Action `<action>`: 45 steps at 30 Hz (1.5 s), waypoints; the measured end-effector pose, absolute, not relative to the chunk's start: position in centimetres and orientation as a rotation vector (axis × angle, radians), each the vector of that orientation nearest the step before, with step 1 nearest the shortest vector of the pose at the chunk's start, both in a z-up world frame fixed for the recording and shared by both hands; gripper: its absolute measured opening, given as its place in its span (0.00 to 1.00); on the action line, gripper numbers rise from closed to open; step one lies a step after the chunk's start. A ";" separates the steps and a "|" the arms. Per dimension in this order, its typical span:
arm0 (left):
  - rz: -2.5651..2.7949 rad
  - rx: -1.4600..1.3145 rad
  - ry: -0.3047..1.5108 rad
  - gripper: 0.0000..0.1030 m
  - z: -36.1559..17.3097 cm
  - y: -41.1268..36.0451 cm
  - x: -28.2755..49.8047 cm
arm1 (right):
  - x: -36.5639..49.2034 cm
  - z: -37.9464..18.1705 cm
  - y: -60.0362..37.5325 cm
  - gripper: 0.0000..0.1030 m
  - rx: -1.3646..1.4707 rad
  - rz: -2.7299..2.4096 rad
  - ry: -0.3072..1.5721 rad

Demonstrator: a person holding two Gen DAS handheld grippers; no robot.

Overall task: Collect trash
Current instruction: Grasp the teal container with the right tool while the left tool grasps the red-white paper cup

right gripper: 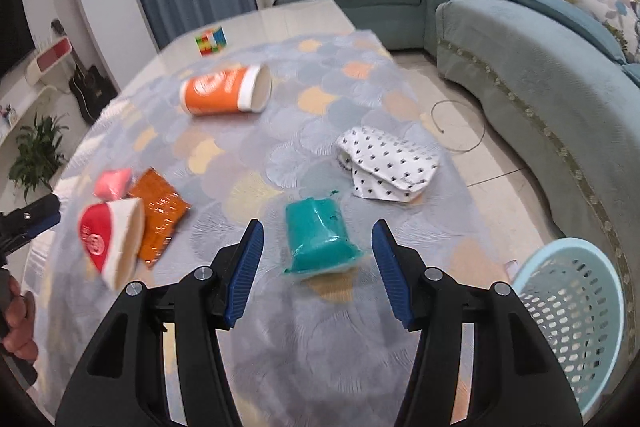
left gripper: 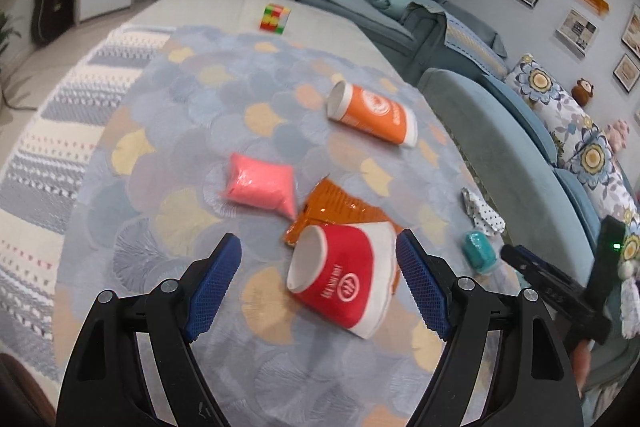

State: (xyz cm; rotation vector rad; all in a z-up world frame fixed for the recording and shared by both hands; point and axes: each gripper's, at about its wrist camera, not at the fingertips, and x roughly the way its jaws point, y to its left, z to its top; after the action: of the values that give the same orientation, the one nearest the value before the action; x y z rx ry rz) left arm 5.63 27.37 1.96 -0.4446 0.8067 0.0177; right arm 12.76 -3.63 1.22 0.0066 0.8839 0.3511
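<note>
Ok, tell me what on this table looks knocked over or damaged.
Both paper cups lie on their sides: the red cup rests partly on a crumpled orange wrapper, the orange cup further back. The teal cup sits upside down, its rim ragged. A dotted paper wrapper lies crumpled near the table edge.

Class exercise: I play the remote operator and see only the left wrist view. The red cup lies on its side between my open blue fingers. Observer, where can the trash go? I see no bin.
Observer: The right wrist view shows a light blue perforated basket past the table's near right edge, beside the sofa.
Operator: What is the right gripper lined up on?
Observer: The teal cup, lying flattened on the cloth; the jaws stand open on either side of it, not touching.
Operator: That dotted scrap near the table edge, what is it?
Observer: A crumpled white paper bag with black dots, lying beyond the teal cup.
</note>
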 end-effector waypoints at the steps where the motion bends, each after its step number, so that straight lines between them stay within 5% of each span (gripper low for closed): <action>1: 0.015 -0.448 0.813 0.74 1.6 27.5 5.8 | 13.1 0.6 -3.5 0.51 0.003 0.353 0.898; 8: -0.018 -0.457 0.863 0.68 -0.3 27.0 6.9 | 14.2 -1.4 -2.2 0.51 -0.054 0.362 0.936; 12: -0.068 -0.464 0.893 0.60 -0.9 25.7 6.7 | 14.2 -1.7 -1.7 0.39 -0.074 0.369 0.945; 24: -0.258 -0.379 0.938 0.60 -0.5 19.0 4.1 | 13.9 -1.3 -2.8 0.38 -0.031 0.355 0.919; 32: -0.153 -0.366 0.855 0.76 0.6 21.1 3.3 | 13.7 -1.1 -2.5 0.38 -0.042 0.361 0.896; 39: -0.153 -0.337 0.942 0.76 -2.3 20.9 6.7 | 13.4 -0.9 -2.6 0.38 -0.039 0.372 0.884; 45: -0.100 -0.305 0.942 0.57 -2.8 19.4 6.8 | 12.9 -0.5 -2.6 0.37 -0.041 0.385 0.860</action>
State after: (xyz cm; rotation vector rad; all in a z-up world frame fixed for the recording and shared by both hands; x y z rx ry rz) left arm 6.81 19.44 -2.77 -0.3048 0.9421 -0.0996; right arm 12.94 -2.63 -0.49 -0.0412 0.8597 0.3846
